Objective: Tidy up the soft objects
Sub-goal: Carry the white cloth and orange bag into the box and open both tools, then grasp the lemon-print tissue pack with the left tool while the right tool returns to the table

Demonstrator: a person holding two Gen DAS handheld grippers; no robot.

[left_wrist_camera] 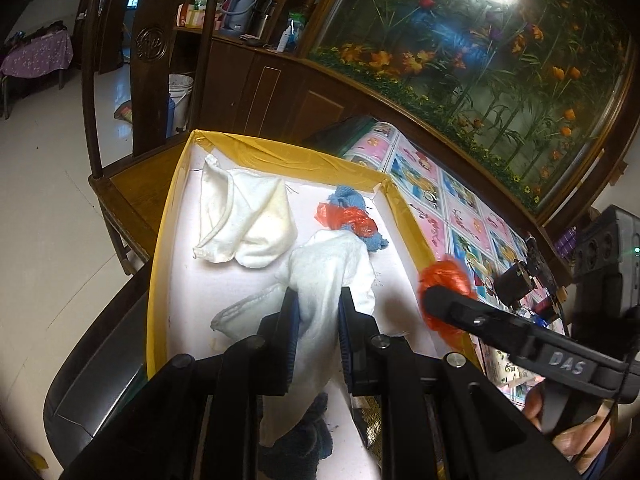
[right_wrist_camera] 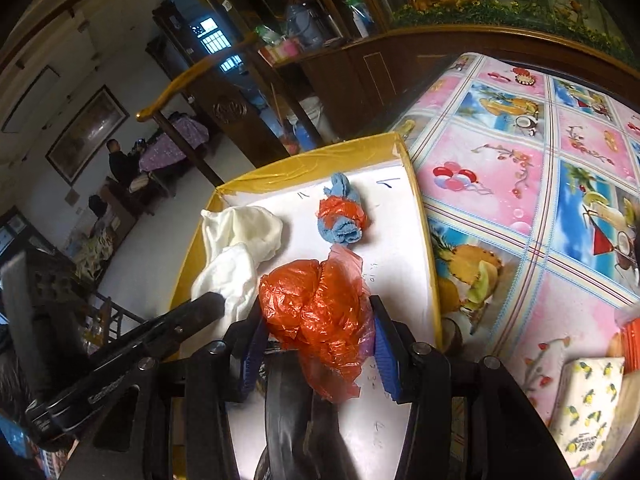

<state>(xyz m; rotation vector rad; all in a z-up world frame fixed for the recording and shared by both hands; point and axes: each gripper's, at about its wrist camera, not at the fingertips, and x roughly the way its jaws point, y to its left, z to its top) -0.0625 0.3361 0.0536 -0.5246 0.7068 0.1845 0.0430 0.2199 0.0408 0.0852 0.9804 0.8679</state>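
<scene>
Soft objects are gathered over a shallow yellow-rimmed tray with a white floor, and each gripper carries one. The left gripper has its blue-padded fingers clamped tight on a white cloth; the pinch sits on the middle of the fabric, so the rest bunches forward onto the tray floor and a tail hangs back beneath the fingers. I judge the cloth is low over the tray because that is where it belongs. The right gripper holds a crumpled orange plastic bag, its fingers closed on the wad only as far as the springy bulk allows, so the gap stays wide. That bag hangs above the near right part of the tray, just beside the white cloth, probably on its way down too.

Further out on the tray floor lie two more things: a cream cloth folded loosely toward the left rim, and a blue cloth bundle wrapped in a scrap of orange plastic near the far side. Counting what shows: two pale cloths, one blue bundle, one loose orange bag, one tray. The tray rests on a counter covered in a pink and blue fruit-print sheet, with a lemon-print tissue pack at its near right edge
</scene>
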